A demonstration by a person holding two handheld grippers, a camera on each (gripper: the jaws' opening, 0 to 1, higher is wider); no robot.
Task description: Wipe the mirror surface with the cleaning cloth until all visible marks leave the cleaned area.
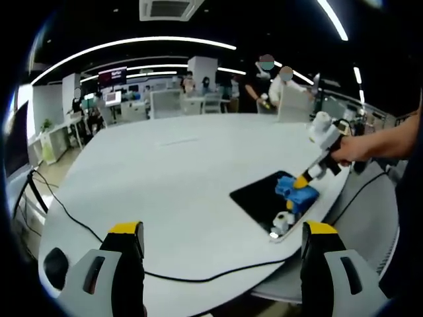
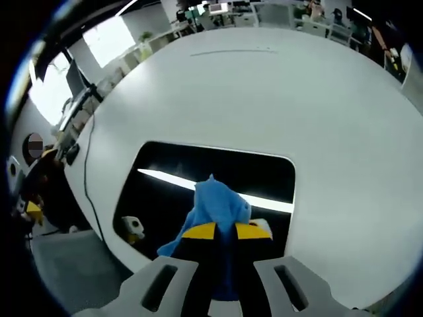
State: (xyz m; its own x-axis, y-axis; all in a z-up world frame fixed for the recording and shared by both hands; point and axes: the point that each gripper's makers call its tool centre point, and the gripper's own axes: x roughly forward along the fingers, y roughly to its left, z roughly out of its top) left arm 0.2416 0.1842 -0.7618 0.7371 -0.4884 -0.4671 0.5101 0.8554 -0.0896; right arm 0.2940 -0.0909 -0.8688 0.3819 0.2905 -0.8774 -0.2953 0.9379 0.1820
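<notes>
— Where's your cloth?
— Blue cleaning cloth is clamped in your right gripper, pressed on the mirror at the table's near-right edge.
— Left?
— Your left gripper is spread wide, a black cable beneath it.

Bright ceiling strips; soft, fisheye-warped edges.

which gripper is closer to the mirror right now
Right. The right gripper is shut on the blue cloth and presses it onto the mirror. The left gripper hangs open over the white table, apart from the mirror.
</notes>
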